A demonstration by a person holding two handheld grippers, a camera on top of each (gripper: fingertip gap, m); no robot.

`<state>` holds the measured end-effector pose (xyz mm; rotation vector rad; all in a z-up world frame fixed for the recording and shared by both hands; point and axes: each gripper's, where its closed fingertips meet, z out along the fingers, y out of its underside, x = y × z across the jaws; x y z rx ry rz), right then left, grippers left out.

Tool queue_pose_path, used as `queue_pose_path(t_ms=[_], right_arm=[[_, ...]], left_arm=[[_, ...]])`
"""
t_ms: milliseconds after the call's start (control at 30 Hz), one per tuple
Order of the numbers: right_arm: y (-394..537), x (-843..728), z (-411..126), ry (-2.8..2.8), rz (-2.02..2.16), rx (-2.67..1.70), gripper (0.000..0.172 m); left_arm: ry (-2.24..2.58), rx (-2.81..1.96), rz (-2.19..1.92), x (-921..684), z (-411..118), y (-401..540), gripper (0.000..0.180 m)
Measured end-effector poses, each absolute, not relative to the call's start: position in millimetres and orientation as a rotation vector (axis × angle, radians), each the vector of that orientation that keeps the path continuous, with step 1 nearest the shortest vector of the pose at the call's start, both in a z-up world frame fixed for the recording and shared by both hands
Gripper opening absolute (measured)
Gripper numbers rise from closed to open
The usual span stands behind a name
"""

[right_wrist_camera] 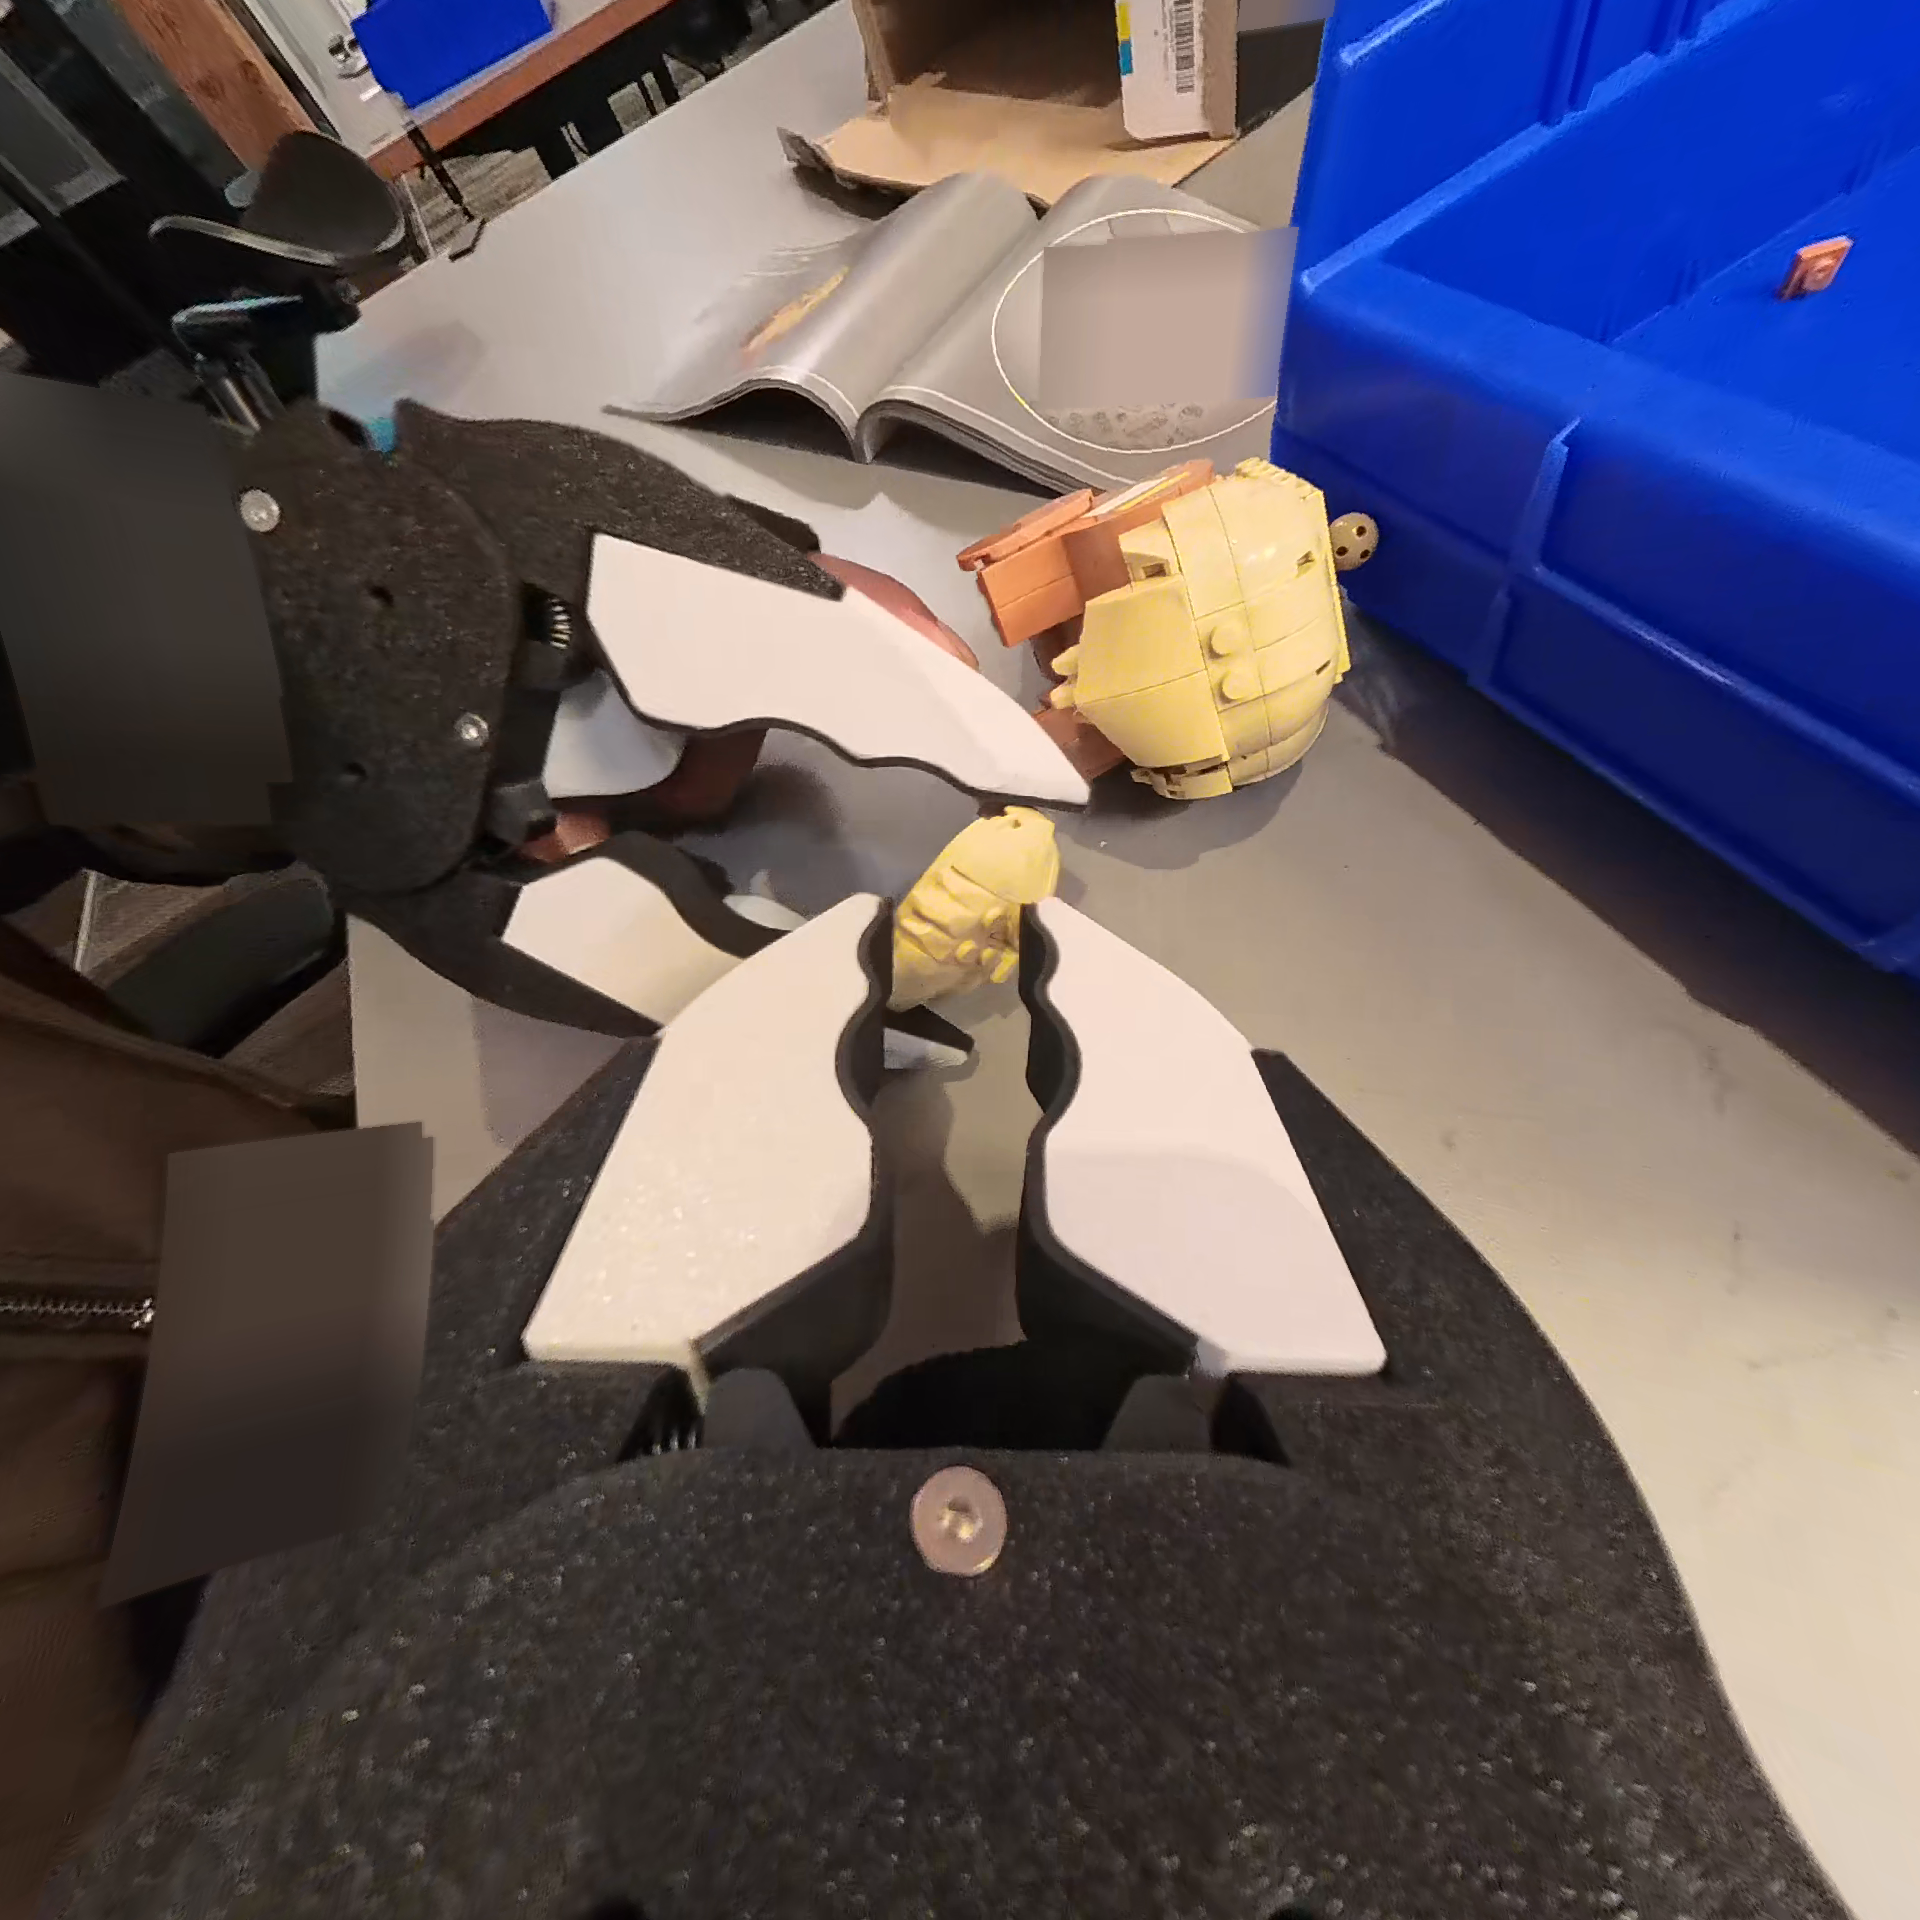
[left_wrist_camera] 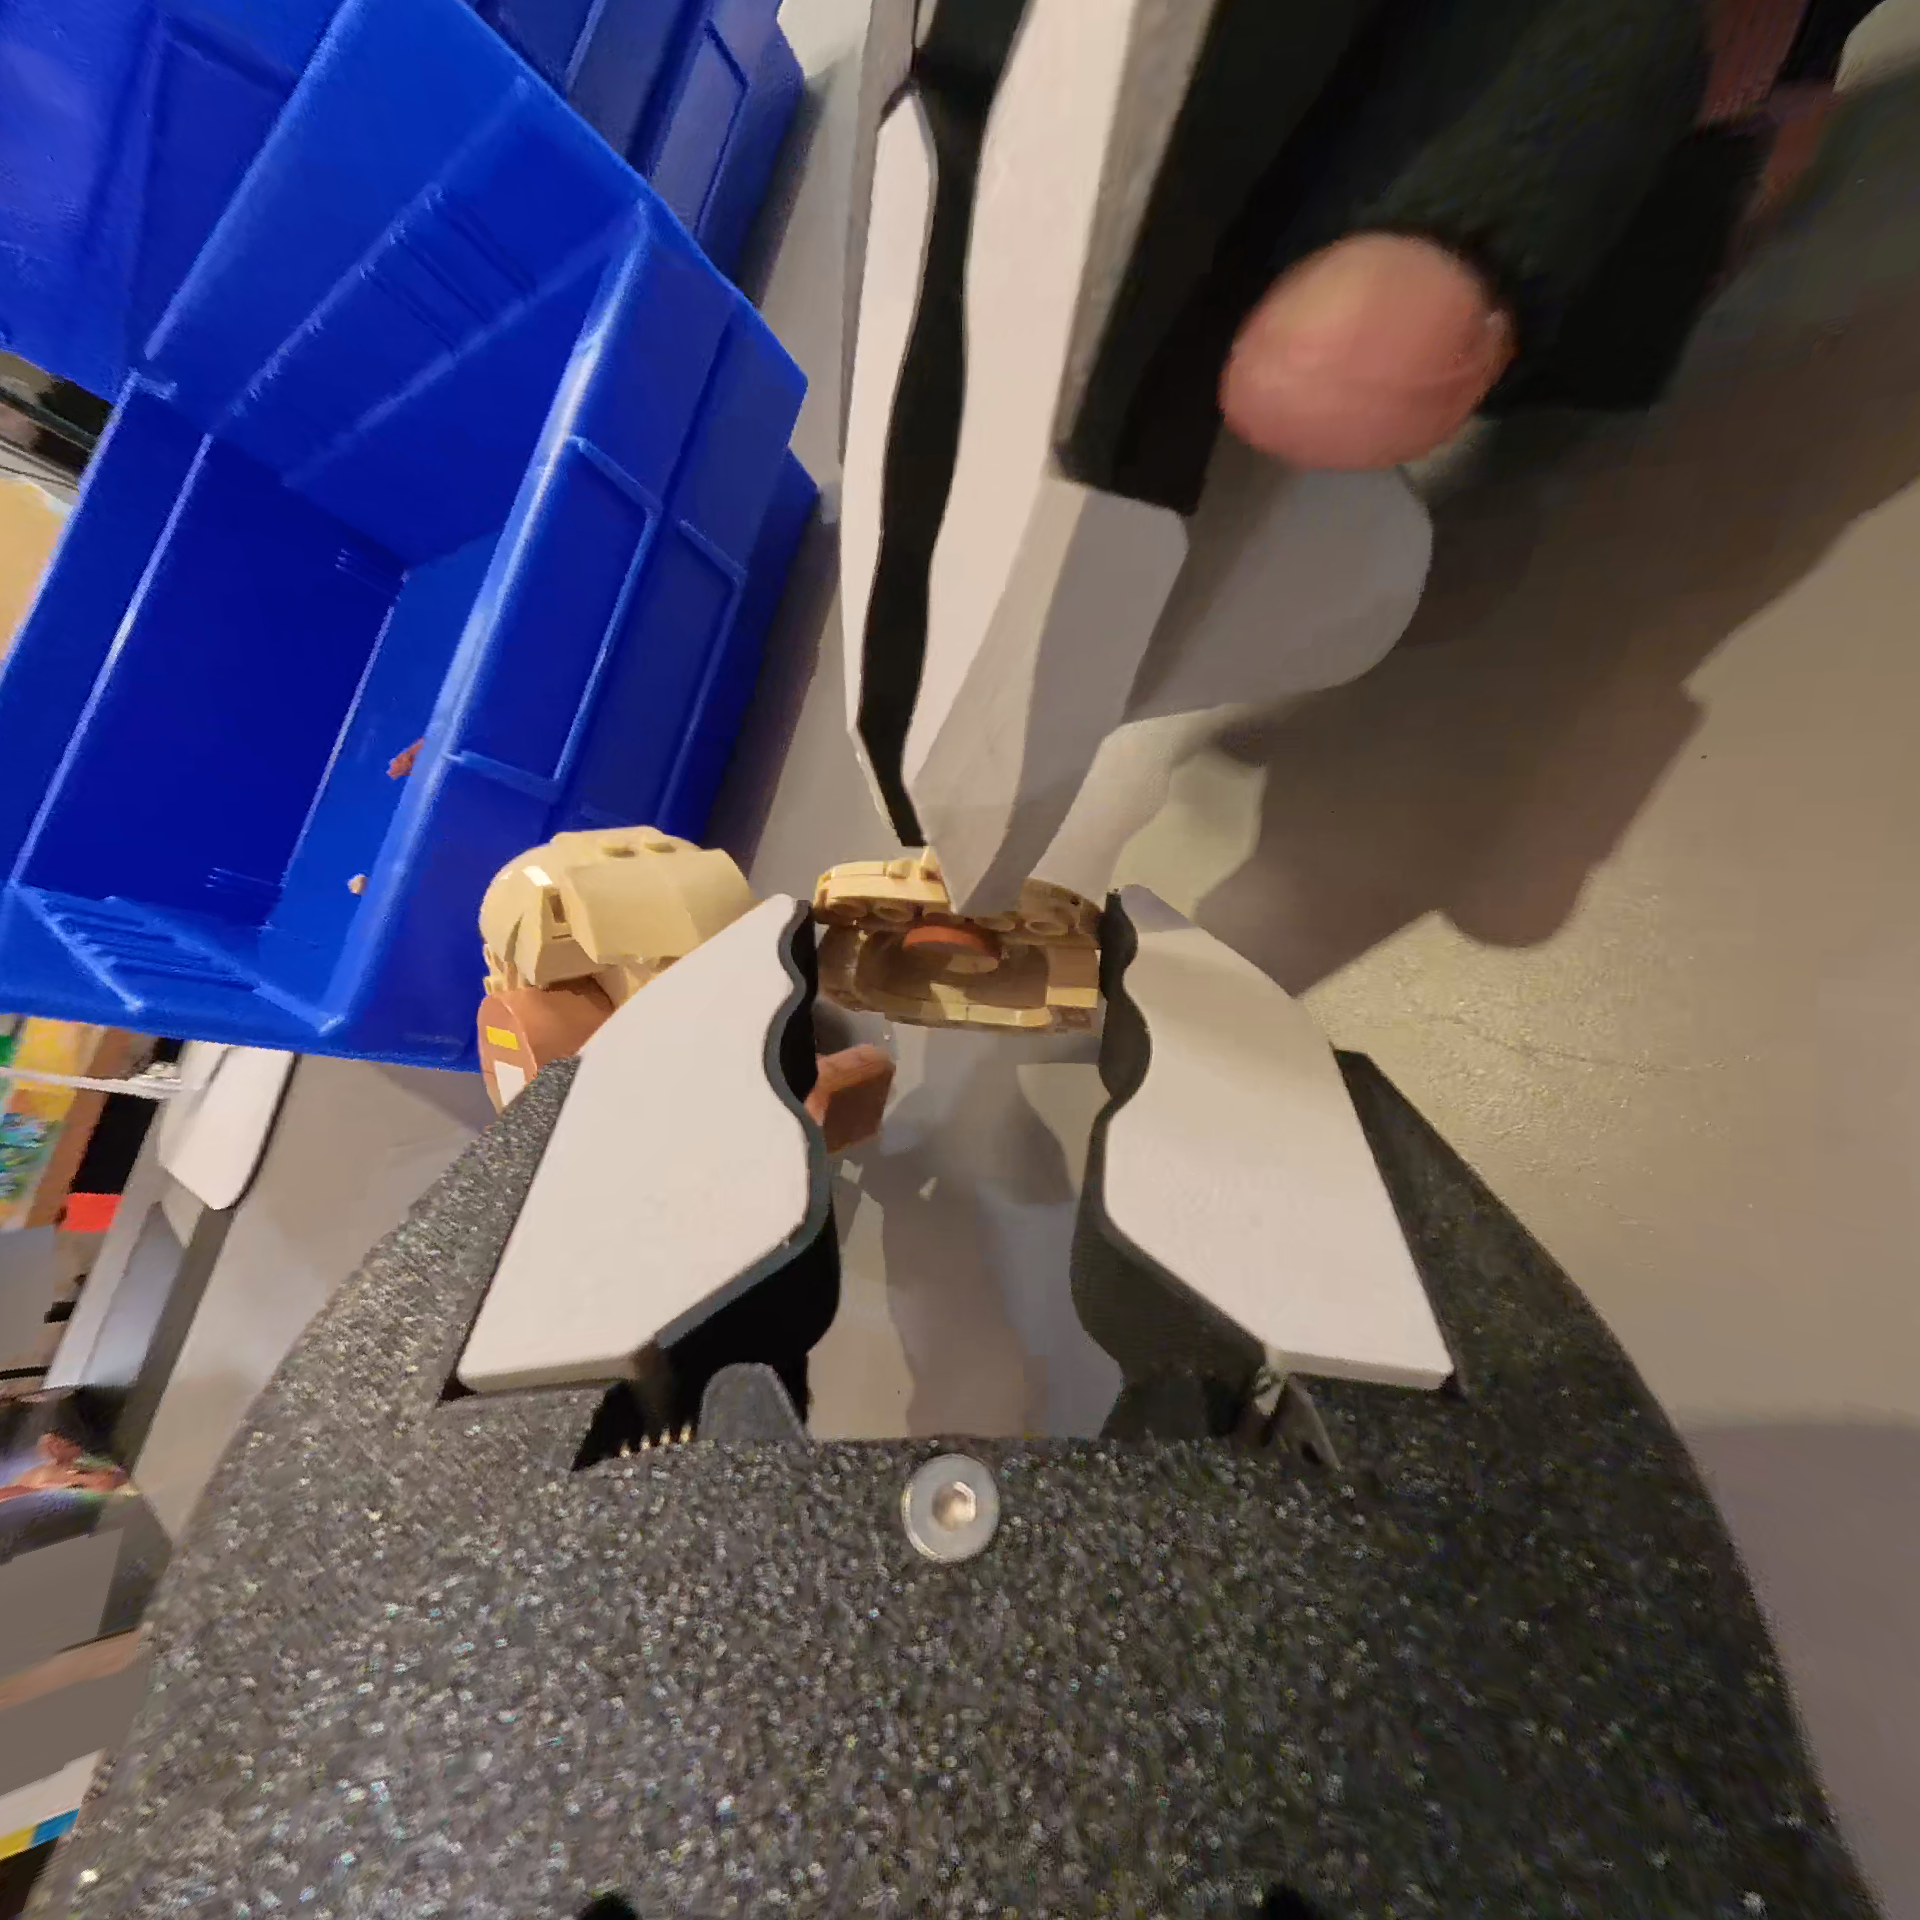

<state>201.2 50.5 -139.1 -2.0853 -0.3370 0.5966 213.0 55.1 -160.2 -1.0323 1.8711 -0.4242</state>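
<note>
Both grippers clamp one small tan brick assembly [left_wrist_camera: 956, 961] above the counter [left_wrist_camera: 1558, 1039]: left gripper [left_wrist_camera: 956, 935] wide across its ends, right gripper [right_wrist_camera: 956, 935] narrow on its flat faces; it looks light, rigid, liable to snap apart

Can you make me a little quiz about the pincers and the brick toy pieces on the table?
1. True or false: both grippers grip the same tan brick piece.
2. What colour are the storage bins beside the table?
A. red B. blue C. green
3. What lies open on the grey table behind the round tan and brown brick model?

Key
1. True. The left gripper holds its two ends, and the right gripper pinches it across the middle.
2. B.
3. An open booklet, with a torn cardboard box farther back.
</note>
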Motion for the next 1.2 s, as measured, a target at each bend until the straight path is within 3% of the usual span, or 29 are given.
queue_pose_path(t_ms=[333, 1200], right_arm=[[47, 206, -139, -0.303, 0.739, -2.080, 0.006], [43, 223, -140, -0.471, 0.479, -2.080, 0.002]], left_arm=[[1.875, -0.987, -0.401, 214, -160, 52, 0.052], [1.904, -1.090, -0.714, 211, -150, 45, 0.050]])
